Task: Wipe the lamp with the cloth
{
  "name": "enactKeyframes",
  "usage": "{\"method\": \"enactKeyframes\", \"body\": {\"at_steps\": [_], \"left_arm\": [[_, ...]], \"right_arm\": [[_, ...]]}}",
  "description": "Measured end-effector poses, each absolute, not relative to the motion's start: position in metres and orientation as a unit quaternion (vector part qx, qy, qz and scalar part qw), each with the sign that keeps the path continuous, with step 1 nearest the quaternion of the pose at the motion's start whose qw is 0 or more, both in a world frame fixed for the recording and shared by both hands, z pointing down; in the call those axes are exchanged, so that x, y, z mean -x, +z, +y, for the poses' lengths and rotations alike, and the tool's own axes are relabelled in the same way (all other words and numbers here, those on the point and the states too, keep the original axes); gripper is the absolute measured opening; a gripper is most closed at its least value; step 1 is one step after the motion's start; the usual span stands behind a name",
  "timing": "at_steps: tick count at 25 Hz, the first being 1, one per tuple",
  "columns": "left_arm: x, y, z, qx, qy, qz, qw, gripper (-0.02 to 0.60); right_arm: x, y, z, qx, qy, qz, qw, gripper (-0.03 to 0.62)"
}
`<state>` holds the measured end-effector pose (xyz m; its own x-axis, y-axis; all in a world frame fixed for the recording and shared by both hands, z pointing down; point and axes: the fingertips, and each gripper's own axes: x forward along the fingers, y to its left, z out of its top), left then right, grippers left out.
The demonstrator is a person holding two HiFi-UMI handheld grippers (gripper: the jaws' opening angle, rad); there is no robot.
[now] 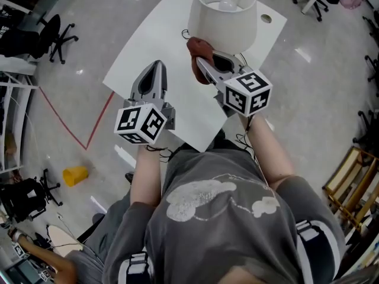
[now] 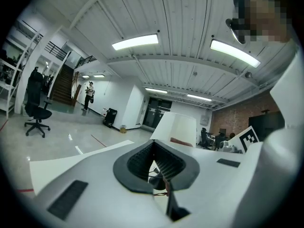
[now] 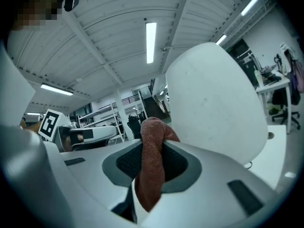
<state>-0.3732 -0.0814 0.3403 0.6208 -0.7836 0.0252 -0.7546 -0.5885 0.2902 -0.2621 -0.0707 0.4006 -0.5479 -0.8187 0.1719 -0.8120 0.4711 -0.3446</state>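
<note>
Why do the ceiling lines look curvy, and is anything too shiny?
Left gripper view: the wide lens curves the ceiling beams and blackens the corners. Right gripper view: same bend, so the white drum lampshade bulges; the reddish-brown terry cloth looks sharp. Head view: light glints on the glossy grey floor.

An open office-like hall: rolling chairs (image 1: 56, 34), ceiling strip lights (image 2: 135, 42), a staircase (image 2: 59, 87), polished floor (image 1: 320, 81).
</note>
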Motion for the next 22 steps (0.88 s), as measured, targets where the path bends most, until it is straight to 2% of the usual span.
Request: {"method": "enactKeyframes", "body": {"at_steps": [17,22], "left_arm": [[0.383,0.291,-0.155,-0.929,-0.089,-0.34,0.117,0.008],[0.38,0.28,-0.174,-0.938,-0.095,-0.314,0.111,0.008]], "right_arm": [[0.277,0.278,-0.132,0.572,-0.105,0.81,0.078,0.091],[0.264,0.267,-0.155,0.616,-0.106,0.775,0.094,0.091]]}}
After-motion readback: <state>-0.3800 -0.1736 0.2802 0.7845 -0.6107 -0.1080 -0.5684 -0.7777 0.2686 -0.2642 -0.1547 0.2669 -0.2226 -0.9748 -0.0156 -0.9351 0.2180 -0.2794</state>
